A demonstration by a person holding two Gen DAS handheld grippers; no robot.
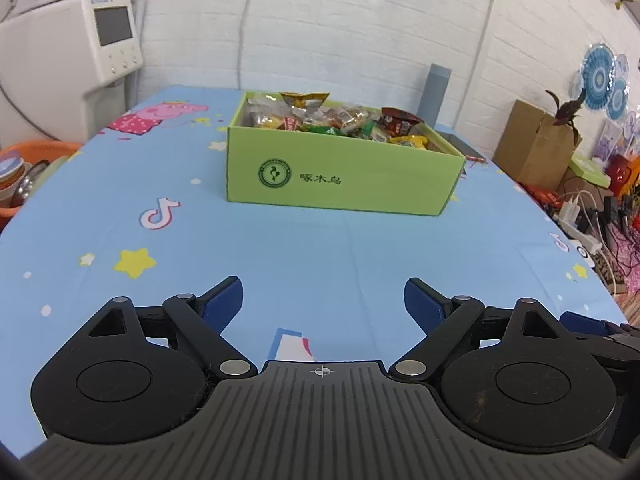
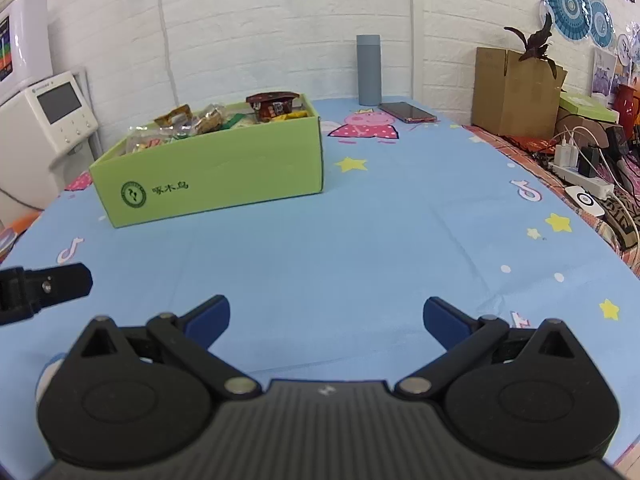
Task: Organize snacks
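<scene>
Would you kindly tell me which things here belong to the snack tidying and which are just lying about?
Part of the job:
- green box
- snacks piled inside it
- left hand-held gripper, open
- right hand-held gripper, open

Just lying about:
- grey flask
- phone
- cardboard box
- power strip

My left gripper (image 1: 323, 300) sits low in the frame, jaws spread wide, blue pads (image 1: 224, 300) well apart with nothing between them. My right gripper (image 2: 326, 318) is likewise wide open and empty, and the left one's black finger pokes in at its view's left edge.
</scene>
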